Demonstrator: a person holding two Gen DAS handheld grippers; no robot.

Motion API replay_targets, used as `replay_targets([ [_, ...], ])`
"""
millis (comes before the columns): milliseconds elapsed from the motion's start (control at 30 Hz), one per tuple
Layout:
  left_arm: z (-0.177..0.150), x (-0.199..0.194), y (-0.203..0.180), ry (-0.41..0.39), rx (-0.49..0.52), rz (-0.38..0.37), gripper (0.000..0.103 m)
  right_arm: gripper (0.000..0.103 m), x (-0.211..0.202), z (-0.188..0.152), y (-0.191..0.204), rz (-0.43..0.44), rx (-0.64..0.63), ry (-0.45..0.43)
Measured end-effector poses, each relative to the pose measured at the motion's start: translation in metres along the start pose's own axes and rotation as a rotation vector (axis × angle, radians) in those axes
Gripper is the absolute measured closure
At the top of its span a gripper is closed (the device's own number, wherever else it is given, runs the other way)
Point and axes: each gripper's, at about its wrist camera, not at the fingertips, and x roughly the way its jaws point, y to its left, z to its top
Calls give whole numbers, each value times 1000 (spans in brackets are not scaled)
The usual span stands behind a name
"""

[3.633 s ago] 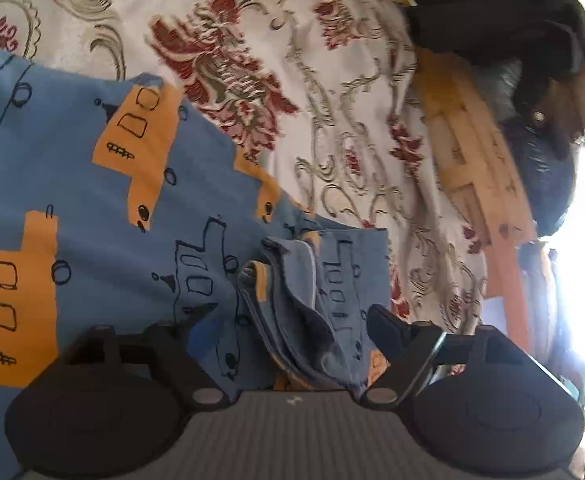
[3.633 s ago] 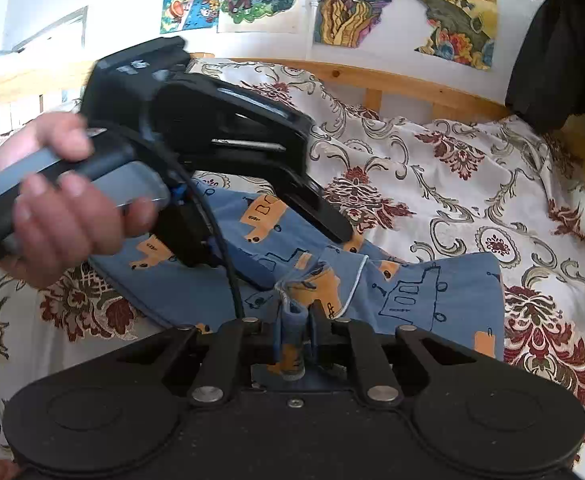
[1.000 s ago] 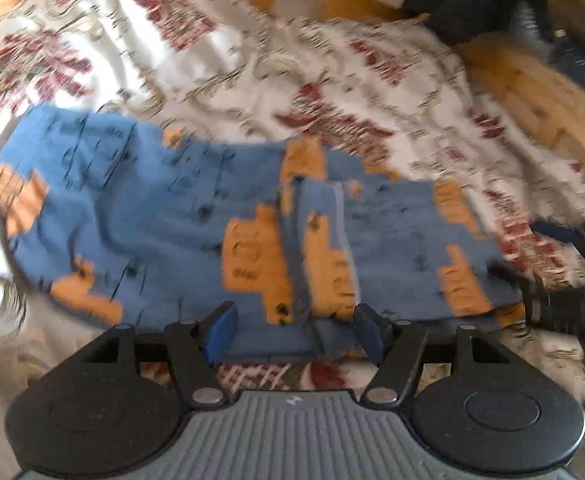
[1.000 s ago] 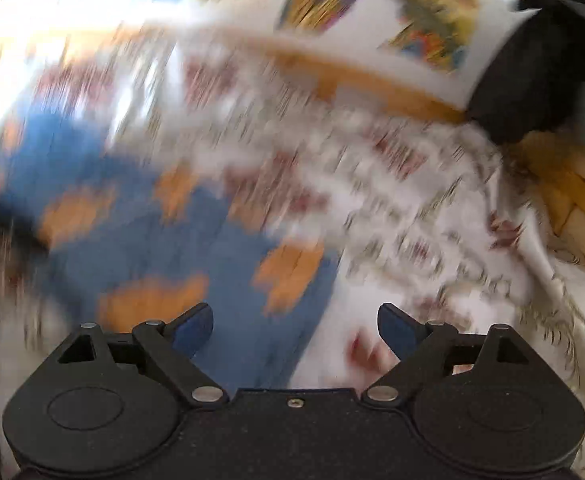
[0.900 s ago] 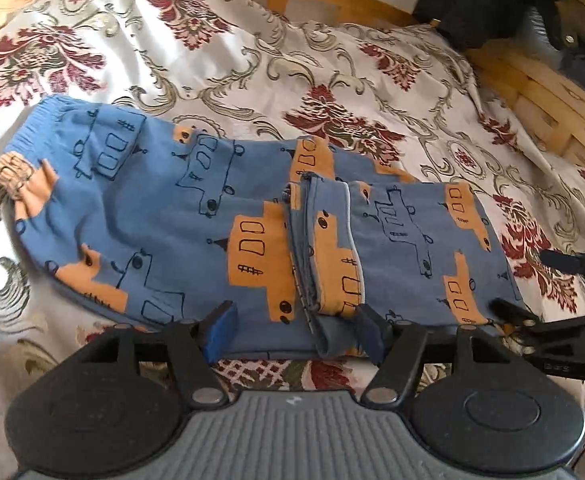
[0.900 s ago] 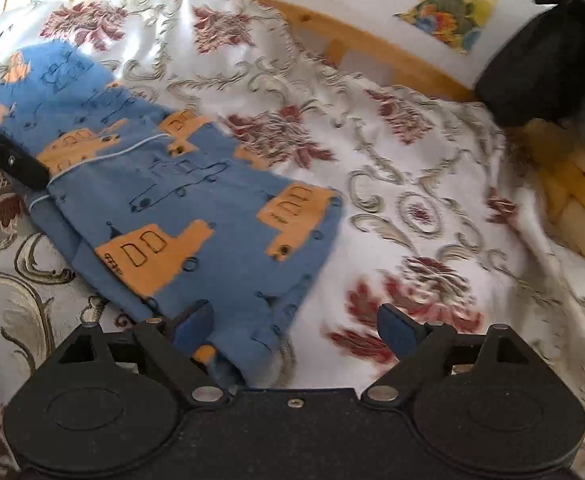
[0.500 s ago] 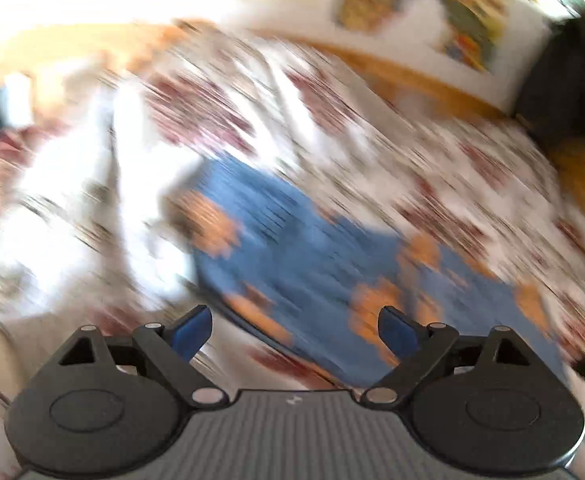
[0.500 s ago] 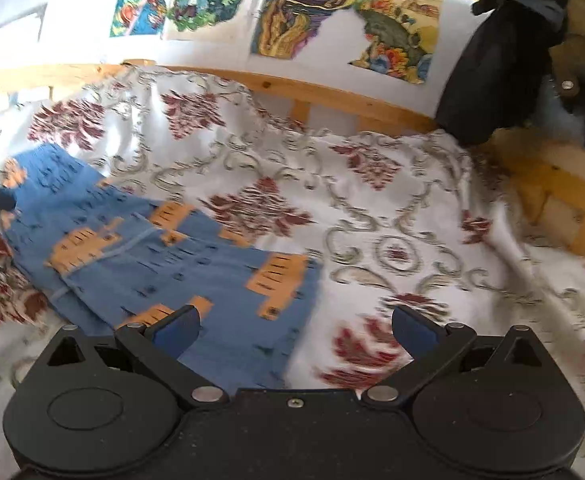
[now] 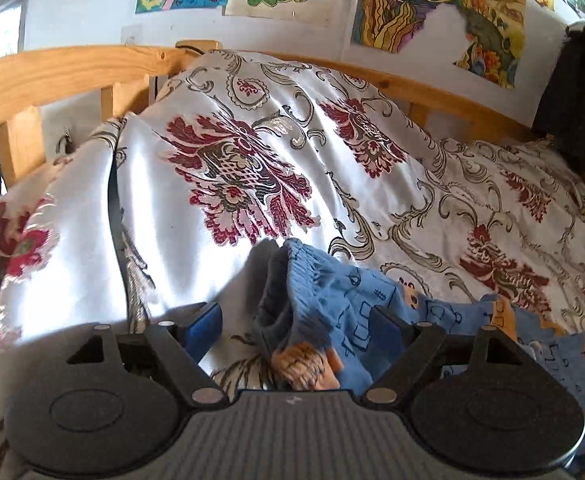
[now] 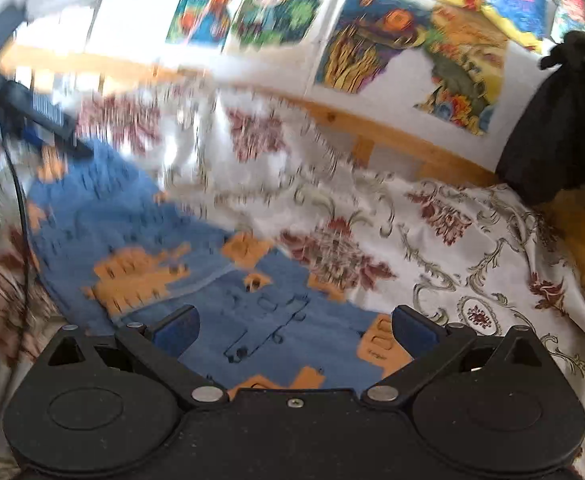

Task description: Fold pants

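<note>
Spread along the floral bed cover (image 9: pixel 228 152), the pants (image 10: pixel 164 256) run lengthwise left to right, waistband end between the gaping left claw (image 9: pixel 296 322), hem end under the gaping right claw (image 10: pixel 294 326).

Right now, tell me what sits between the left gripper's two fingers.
In the left wrist view, the bunched waistband end of the pants lies between the open left gripper's fingers, over the bedspread.

Blue pants (image 10: pixel 228 264) with orange truck print lie flat, gathered waistband (image 9: pixel 304 268) raised open.
</note>
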Motion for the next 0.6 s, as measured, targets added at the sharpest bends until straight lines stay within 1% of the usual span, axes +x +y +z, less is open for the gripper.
replay_targets([
  [67, 0, 1, 3, 4, -19, -11, 18, 1, 14, -6, 10, -9, -46, 62],
  [133, 0, 2, 3, 14, -27, -15, 19, 1, 13, -9, 12, -17, -47, 44],
  [200, 1, 1, 3, 32, -52, -20, 21, 1, 12, -9, 10, -7, -35, 43],
  [267, 1, 0, 3, 49, -80, -20, 25, 1, 11, -9, 8, -5, -20, 45],
  [300, 1, 1, 2, 54, -93, -9, 28, 1, 11, -9, 7, -3, -13, 48],
  [333, 2, 1, 2, 59, -105, 10, 36, 1, 10, -9, 8, 0, -10, 50],
  [367, 3, 2, 3, 63, -118, 30, 47, 1, 9, -9, 8, 4, -10, 50],
  [433, 5, 1, 6, 69, -159, 59, 57, 1, 7, -9, 8, 12, -13, 49],
  [467, 5, 1, 9, 67, -192, 58, 66, 1, 7, -9, 9, 15, -14, 50],
  [533, 5, 0, 14, 70, -266, 38, 77, 1, 8, -9, 9, 20, -10, 56],
  [567, 5, -1, 14, 68, -287, 41, 80, 1, 9, -9, 8, 25, -1, 58],
  [600, 6, -3, 13, 64, -303, 41, 81, 1, 9, -9, 6, 30, 8, 58],
])
